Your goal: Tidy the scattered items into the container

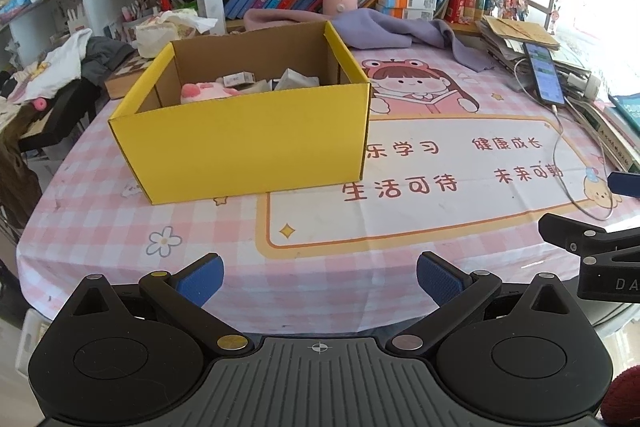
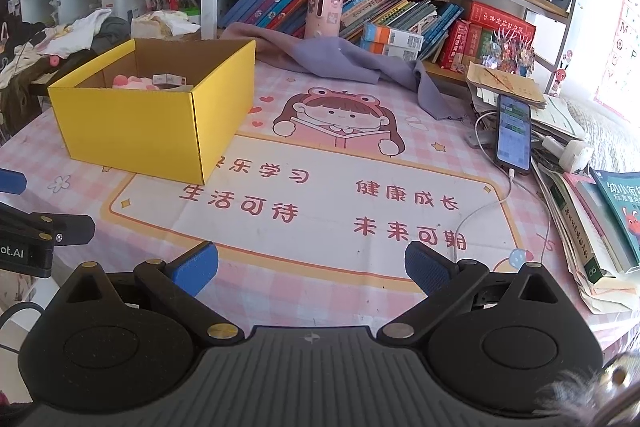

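Both grippers, left (image 1: 320,277) and right (image 2: 311,267), spread wide, empty. Box (image 1: 244,143) upper left looks filled. Risk: snagging phone (image 2: 514,133) cable (image 2: 480,207), right side.

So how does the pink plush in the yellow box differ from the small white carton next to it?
The pink plush is soft, rounded and pink with darker pink patches; the small white carton is flat-sided, rectangular and white with print on its side. The plush lies toward the left of the yellow box, while the carton sits farther back and more central. Both lie inside the box, partly hidden by its front wall, and neither is held by a gripper.
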The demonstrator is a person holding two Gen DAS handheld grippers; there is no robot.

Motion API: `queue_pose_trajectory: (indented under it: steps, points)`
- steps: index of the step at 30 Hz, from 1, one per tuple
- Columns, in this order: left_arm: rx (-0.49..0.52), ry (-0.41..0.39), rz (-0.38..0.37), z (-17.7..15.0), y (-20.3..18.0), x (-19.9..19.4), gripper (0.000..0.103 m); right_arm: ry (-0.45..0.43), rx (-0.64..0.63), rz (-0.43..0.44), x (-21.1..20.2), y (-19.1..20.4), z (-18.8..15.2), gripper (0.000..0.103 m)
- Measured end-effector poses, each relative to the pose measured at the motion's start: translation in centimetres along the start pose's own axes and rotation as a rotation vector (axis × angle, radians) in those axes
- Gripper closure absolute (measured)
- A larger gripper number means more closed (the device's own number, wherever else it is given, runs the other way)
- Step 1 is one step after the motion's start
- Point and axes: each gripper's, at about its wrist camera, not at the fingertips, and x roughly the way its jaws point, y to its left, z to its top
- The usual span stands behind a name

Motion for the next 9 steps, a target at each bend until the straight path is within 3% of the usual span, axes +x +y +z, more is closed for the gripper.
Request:
queue_pose_trajectory:
  steps: [9]
  points:
    - [0.008, 0.002, -0.004, 0.09, -0.29, 0.03, 0.000, 0.001, 0.000, 0.002, 0.05, -0.07, -0.02, 0.002]
